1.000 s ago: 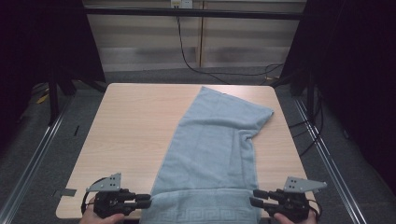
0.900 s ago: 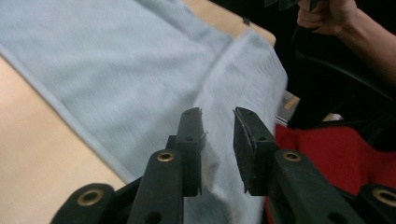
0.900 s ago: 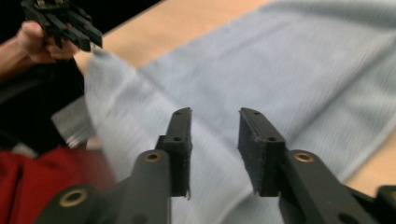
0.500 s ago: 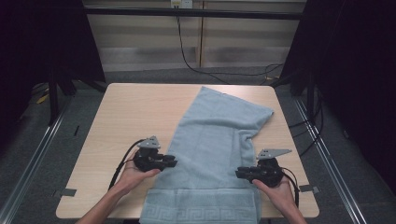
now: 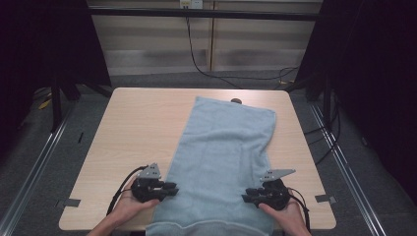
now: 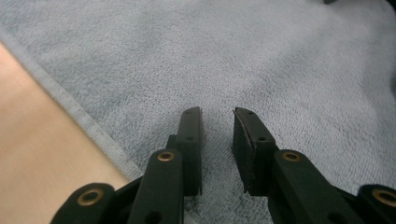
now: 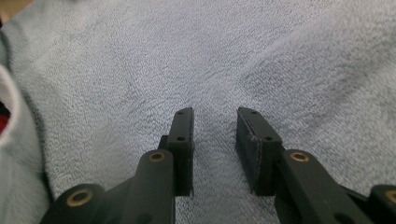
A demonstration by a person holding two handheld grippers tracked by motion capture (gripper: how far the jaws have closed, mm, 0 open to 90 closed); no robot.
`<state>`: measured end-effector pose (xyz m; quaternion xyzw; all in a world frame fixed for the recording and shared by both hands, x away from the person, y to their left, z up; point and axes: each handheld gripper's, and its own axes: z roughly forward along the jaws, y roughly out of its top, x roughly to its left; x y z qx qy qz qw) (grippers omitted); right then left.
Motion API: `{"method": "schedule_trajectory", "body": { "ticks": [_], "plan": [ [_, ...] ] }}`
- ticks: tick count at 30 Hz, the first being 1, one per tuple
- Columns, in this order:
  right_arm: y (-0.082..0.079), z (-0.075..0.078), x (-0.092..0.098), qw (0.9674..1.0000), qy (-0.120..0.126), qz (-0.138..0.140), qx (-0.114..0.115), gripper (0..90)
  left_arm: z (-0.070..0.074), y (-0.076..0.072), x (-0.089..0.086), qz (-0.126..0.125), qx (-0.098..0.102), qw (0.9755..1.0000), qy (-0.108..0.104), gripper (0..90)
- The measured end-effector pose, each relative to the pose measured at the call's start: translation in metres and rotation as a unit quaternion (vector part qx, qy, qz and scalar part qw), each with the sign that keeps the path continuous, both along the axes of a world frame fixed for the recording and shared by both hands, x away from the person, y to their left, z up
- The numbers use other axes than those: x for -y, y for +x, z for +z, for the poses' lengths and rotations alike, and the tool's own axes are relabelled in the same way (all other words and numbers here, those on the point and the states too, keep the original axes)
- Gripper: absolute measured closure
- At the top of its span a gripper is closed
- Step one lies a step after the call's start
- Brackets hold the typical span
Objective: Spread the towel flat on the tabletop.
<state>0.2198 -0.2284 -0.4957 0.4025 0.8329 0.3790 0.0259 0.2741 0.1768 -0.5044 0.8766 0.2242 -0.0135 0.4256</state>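
A light blue towel (image 5: 223, 152) lies lengthwise down the middle of the wooden table (image 5: 133, 128), its near end hanging over the front edge. My left gripper (image 5: 173, 187) rests at the towel's left edge near the front and points right. In the left gripper view its jaws (image 6: 217, 112) stand a little apart over the towel (image 6: 233, 56), with only flat cloth under the gap. My right gripper (image 5: 245, 197) sits at the towel's right edge and points left. Its jaws (image 7: 215, 112) have just been opening and hover over the towel (image 7: 187, 60), pinching nothing.
The towel's hem (image 6: 70, 107) runs beside bare tabletop (image 6: 32, 154). A small dark object (image 5: 236, 101) sits at the table's far edge behind the towel. A black cable (image 5: 196, 59) trails on the floor beyond. Bare wood lies on both sides of the towel.
Both grippers came forward from the towel's front corners along its side edges, then drew back a little. The towel's far end now lies straighter and flatter than before.
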Motion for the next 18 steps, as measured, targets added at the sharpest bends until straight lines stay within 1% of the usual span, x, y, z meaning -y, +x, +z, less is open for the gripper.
{"method": "schedule_trajectory", "body": {
  "ticks": [1,2,5,7,10,11,12,13,14,15,16,17,18],
  "plan": [
    [-0.003,0.0,-0.001,1.0,-0.001,0.002,0.001,67.4,0.001,-0.004,-0.002,0.002,0.001,1.0,0.004,72.6],
    [-0.005,0.0,-0.003,1.0,0.003,0.001,0.0,66.9,0.001,-0.007,-0.003,0.002,0.002,1.0,0.003,72.6],
    [-0.008,0.0,-0.006,1.0,0.0,0.008,-0.001,66.9,0.001,-0.01,-0.006,0.008,-0.01,0.9999,-0.001,72.6],
    [-0.008,0.0,-0.006,1.0,0.002,0.008,-0.003,66.7,0.001,-0.01,-0.007,0.009,-0.023,0.9997,-0.004,71.8],
    [-0.013,0.001,-0.01,0.9998,-0.002,0.02,-0.004,66.2,0.001,-0.014,-0.009,0.001,-0.026,0.9996,-0.003,71.8],
    [-0.015,0.001,-0.01,0.9998,0.001,0.022,-0.003,66.1,0.002,-0.015,-0.009,-0.002,-0.024,0.9997,-0.001,71.9],
    [-0.016,0.001,-0.01,0.9998,0.005,0.019,-0.007,65.6,0.001,-0.015,-0.009,0.001,-0.024,0.9997,-0.004,71.9],
    [-0.015,0.0,-0.008,0.9997,0.011,0.02,-0.008,65.2,0.001,-0.013,-0.009,0.001,-0.024,0.9997,-0.002,72.5],
    [-0.014,0.0,-0.007,0.9997,0.015,0.018,-0.012,65.9,0.001,-0.011,-0.008,0.006,-0.025,0.9997,-0.002,73.1],
    [-0.011,-0.001,-0.007,0.9997,0.015,0.016,-0.01,67.5,0.001,-0.009,-0.007,0.008,-0.025,0.9997,-0.005,74.1],
    [-0.008,-0.001,-0.006,0.9997,0.017,0.014,-0.01,69.1,0.0,-0.006,-0.005,0.011,-0.016,0.9998,-0.003,74.7],
    [-0.004,-0.002,-0.006,0.9999,0.013,0.01,-0.003,71.5,0.0,-0.003,-0.004,0.012,-0.012,0.9999,-0.002,76.9],
    [-0.001,-0.003,-0.007,0.9999,0.012,0.01,0.002,71.6,0.0,0.0,-0.002,0.015,-0.004,0.9999,0.002,78.1]
  ]
}}
